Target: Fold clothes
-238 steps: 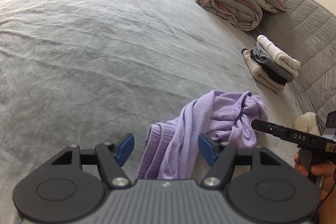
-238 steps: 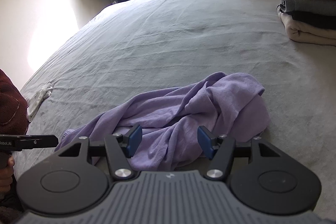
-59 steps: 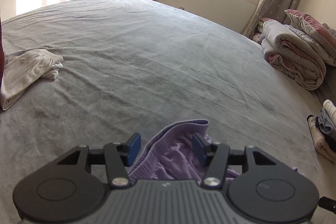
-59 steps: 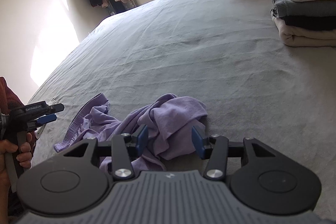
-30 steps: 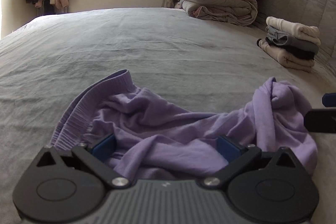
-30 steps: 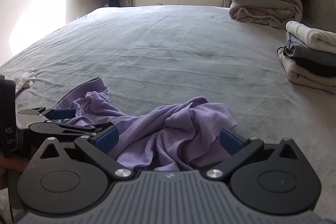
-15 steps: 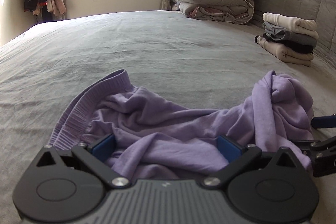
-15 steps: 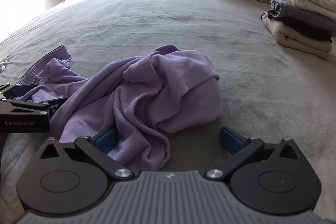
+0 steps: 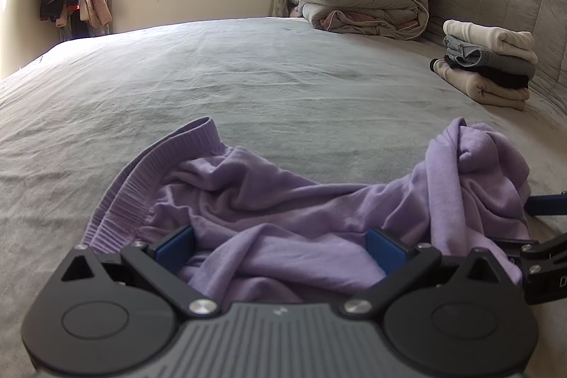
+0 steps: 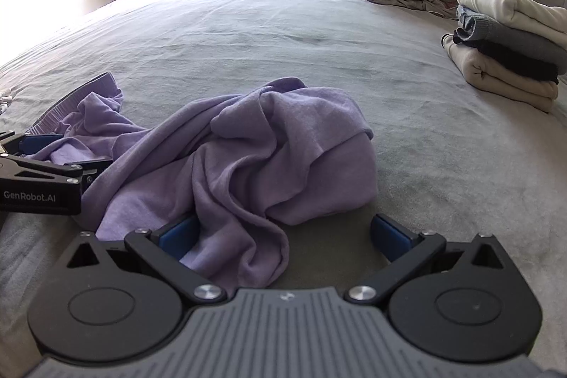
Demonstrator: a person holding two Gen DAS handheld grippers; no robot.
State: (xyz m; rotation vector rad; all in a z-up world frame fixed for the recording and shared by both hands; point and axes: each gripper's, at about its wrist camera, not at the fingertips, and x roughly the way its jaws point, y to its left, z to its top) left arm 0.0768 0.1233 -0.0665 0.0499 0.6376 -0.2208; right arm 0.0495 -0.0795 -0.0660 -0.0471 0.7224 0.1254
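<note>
Fingers [image 9: 175, 248] of both grippers spread wide over the crumpled purple garment [image 10: 248, 158].

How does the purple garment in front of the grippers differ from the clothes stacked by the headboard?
The purple garment lies crumpled and spread out; the stacked clothes are folded flat in neat layers. The garment is one colour; the stack mixes cream, grey, black and beige. Both rest on the grey bed.

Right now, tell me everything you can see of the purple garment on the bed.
The purple garment is a lilac, soft-looking knit lying crumpled and unfolded on the grey bed. A ribbed band curls up at its left end; a bunched mound rises at its right. The left gripper and right gripper are low at its near edge, jaws wide open with cloth between them, nothing clamped.
</note>
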